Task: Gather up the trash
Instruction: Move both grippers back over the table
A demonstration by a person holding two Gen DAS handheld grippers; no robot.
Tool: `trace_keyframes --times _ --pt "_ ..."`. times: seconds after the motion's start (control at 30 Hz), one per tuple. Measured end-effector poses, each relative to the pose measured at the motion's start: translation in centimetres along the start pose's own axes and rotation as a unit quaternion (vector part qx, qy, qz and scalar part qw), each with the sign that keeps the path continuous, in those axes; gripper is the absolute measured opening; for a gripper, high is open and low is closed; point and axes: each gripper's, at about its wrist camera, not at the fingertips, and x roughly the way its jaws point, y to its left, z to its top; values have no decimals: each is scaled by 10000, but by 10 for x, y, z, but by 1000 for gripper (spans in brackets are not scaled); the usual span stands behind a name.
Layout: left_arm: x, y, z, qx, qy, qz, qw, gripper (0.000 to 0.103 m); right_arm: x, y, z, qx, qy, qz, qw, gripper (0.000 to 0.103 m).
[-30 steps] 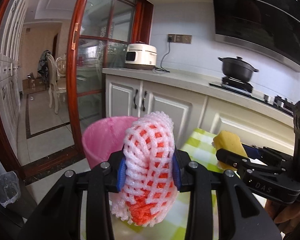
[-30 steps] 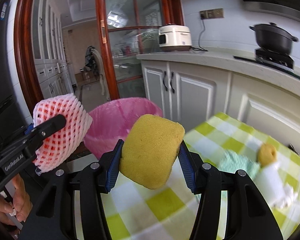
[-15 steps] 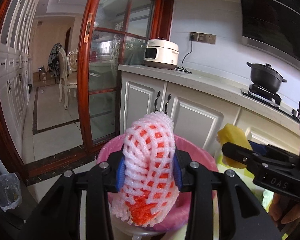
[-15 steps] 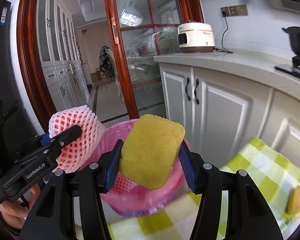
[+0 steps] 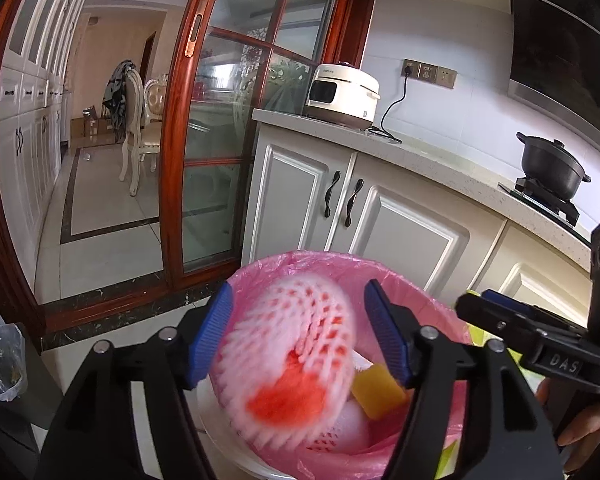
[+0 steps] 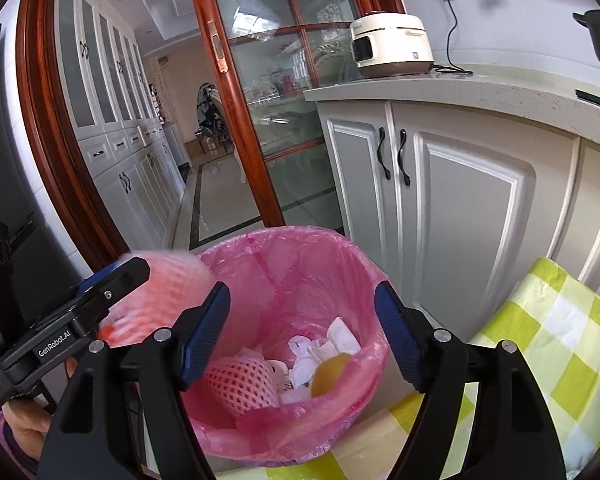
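A bin lined with a pink bag (image 5: 440,312) (image 6: 352,264) stands below both grippers. My left gripper (image 5: 300,336) is open; the pink-and-orange foam fruit net (image 5: 292,356) is blurred between its jaws, dropping over the bin. It also shows in the right wrist view (image 6: 160,300), beside the left gripper. My right gripper (image 6: 302,336) is open and empty above the bin. The yellow sponge (image 5: 376,396) (image 6: 330,370) lies inside the bin with another foam net (image 6: 240,380) and white paper scraps (image 6: 324,348).
A table with a green-and-white checked cloth (image 6: 552,344) sits right of the bin. White cabinets (image 6: 452,208) and a counter with a rice cooker (image 5: 342,96) and a black pot (image 5: 552,168) stand behind. A wooden glass door (image 5: 204,152) is at left.
Both grippers moved over the bin and opened. The sponge fell from the right gripper into the bin. The foam net has left the left gripper's grip and is falling.
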Motion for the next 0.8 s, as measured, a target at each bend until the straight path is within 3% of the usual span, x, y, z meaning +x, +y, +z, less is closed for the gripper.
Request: trace_keyframes --times 0.27,0.5,0.8 --pt "-20 -9 -2 -111 -94 74 9999 78 -46 -6 -16 28 -131 -218 9997 72" --pt "-65 -37 -19 134 -336 266 9990 98 -97 -21 -49 185 -174 -489 9985 72" --pt "-98 -117 -71 844 -18 -191 9962 98 -176 -54 -106 599 -277 -1101 9917 75"
